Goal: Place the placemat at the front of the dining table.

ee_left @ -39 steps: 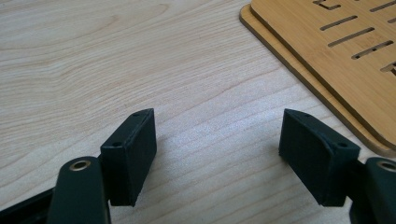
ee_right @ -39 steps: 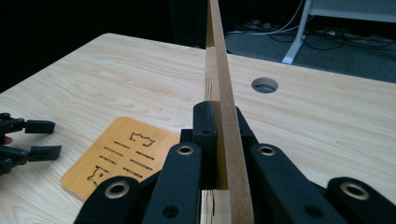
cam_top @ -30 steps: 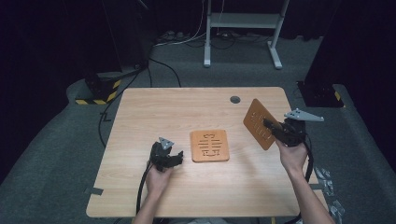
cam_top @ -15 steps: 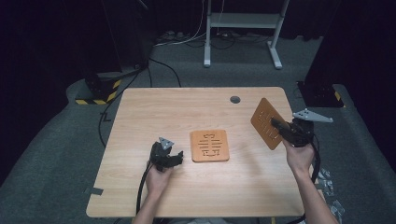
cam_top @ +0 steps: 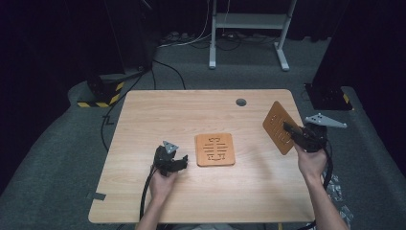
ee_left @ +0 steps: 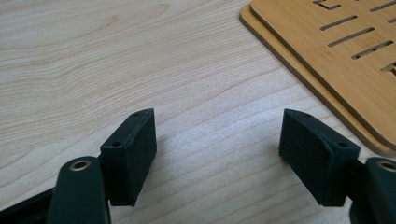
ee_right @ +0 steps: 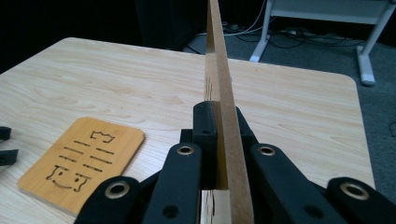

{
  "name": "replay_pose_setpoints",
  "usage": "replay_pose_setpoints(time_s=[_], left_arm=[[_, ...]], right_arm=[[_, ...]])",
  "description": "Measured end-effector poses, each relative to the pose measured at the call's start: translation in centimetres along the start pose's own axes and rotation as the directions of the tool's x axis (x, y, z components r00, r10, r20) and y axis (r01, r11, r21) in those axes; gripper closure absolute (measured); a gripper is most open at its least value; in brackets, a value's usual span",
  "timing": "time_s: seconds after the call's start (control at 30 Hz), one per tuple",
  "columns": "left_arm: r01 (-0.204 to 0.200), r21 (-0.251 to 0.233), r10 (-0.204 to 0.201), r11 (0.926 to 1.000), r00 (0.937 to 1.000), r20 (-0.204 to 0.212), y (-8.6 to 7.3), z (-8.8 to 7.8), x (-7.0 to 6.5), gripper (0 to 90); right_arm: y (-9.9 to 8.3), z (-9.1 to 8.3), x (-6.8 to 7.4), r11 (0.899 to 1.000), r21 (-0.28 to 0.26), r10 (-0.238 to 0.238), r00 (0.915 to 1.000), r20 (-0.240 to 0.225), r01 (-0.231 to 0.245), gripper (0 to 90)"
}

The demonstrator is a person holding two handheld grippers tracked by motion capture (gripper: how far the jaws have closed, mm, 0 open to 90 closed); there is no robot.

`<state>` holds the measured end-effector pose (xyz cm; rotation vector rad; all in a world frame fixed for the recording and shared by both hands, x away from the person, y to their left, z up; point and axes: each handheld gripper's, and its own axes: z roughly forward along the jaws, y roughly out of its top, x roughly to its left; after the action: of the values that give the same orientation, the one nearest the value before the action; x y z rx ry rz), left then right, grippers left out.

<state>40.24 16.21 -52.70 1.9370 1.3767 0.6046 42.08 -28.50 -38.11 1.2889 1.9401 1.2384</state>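
**Holding one bamboo board edge-up off the table's right edge, its mates lying flat at centre**

Gripping: right gripper (cam_top: 290, 130) is clamped on a lifted board (cam_top: 278, 126), both pads pressed against its two faces. In the right gripper view the lifted board (ee_right: 223, 116) stands edge-on between the jaws and runs straight away from the camera, so its long axis follows the gripper's own line. From the high view it is held in the air, tilted, over the table's right edge, nearer the far right corner than the near one.

Flat on the table (cam_top: 158, 115), about midway between left and right edges and somewhat toward the near edge, lies the slotted board (cam_top: 215, 149). The left gripper view shows two layers there: a stacked pair (ee_left: 345, 60), the upper one set slightly in from the lower.

Left gripper (cam_top: 183, 162) rests low on the wood just left of that pair, jaws apart with nothing between them; bare table grain shows in the gap.

Key relation: from the right gripper, the flat stack lies to the left and toward the near edge, well apart from the lifted board. The left gripper is much the nearer of the two to the stack, just beside its left side. Judgement: if the lifted board is bound for the pile, it must travel leftward and be rolled from on-edge to flat; if it is being taken off, the right edge is already reached.
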Motion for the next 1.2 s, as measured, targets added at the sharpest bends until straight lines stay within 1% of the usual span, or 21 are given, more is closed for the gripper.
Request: replay_pose_setpoints(time_s=[0.17,0.2,0.27,0.43,0.7,0.73,0.87,1.2], left_arm=[[0.000,0.000,0.000,1.0000,1.0000,0.000,0.0,0.0,0.0,27.6],[0.000,0.000,0.000,1.0000,1.0000,0.000,0.0,0.0,0.0,27.6],[0.000,0.000,0.000,1.0000,1.0000,0.000,0.0,0.0,0.0,27.6],[0.000,0.000,0.000,1.0000,1.0000,0.000,0.0,0.0,0.0,27.6],[0.000,0.000,0.000,1.0000,1.0000,0.000,0.0,0.0,0.0,27.6],[0.000,0.000,0.000,1.0000,1.0000,0.000,0.0,0.0,0.0,27.6],[0.001,0.000,-0.001,1.0000,1.0000,0.000,0.0,0.0,0.0,27.6],[0.000,0.000,0.000,1.0000,1.0000,0.000,0.0,0.0,0.0,27.6]], right_arm=[[-0.2,0.0,-0.2,1.000,0.006,-0.004,0.9999,0.015,0.003,86.4],[-0.3,-0.1,-0.4,1.000,0.006,-0.008,0.9997,0.025,0.007,86.4],[-0.4,-0.3,-0.6,1.000,0.011,0.001,0.9996,0.029,-0.001,86.4],[-0.8,-0.6,-1.1,1.000,0.001,0.015,0.9988,0.046,-0.015,86.4],[-1.6,-0.6,-1.8,1.000,0.022,0.018,0.9972,0.072,-0.019,86.4],[-1.8,-0.5,-1.9,1.000,0.021,0.019,0.9964,0.082,-0.021,86.4],[-2.4,-0.1,-2.1,0.999,0.043,0.016,0.9943,0.105,-0.021,86.4],[-3.9,1.0,-2.6,0.997,0.070,0.026,0.9899,0.139,-0.036,86.4]])
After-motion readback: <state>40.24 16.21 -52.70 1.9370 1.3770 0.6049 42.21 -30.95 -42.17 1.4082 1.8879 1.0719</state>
